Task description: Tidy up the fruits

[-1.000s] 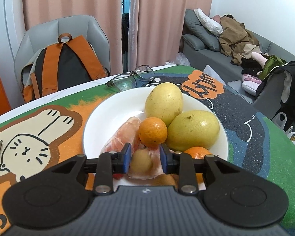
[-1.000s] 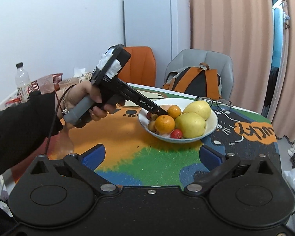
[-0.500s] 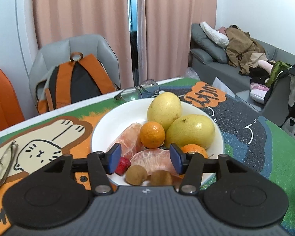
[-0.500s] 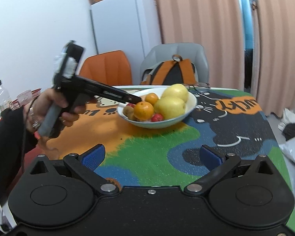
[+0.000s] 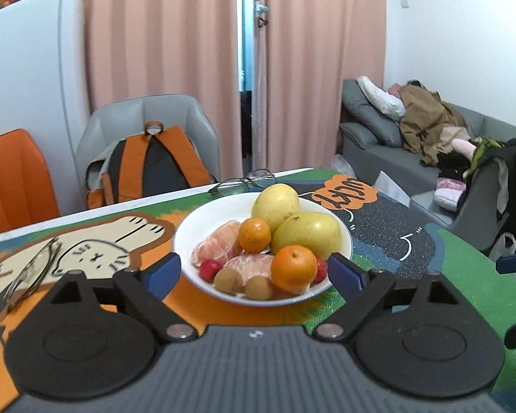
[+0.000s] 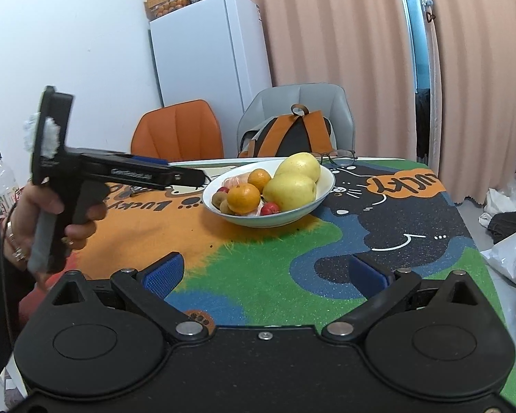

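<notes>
Pink curtains and a white fridge [image 6: 210, 48] back the table, which I see covered by a colourful cartoon-cat mat [image 6: 378, 227]. On it sits the white round bowl [image 5: 340, 230] piled with fruit: two large yellow-green pears [image 5: 306, 235], two oranges [image 5: 293, 268], peeled pink citrus segments [image 5: 218, 246], small red fruits [image 5: 208, 269] and brown longans [image 5: 227, 282]. My left gripper [image 5: 254, 272] hangs just short of the bowl's near rim, blue pads wide apart, holding nothing. My right gripper [image 6: 265, 272] waits well back over the green patch, its pads spread too and empty. Thin-framed glasses [image 5: 247, 181] lie behind the bowl; an orange-and-black backpack [image 5: 151, 168] rests on the grey chair.
</notes>
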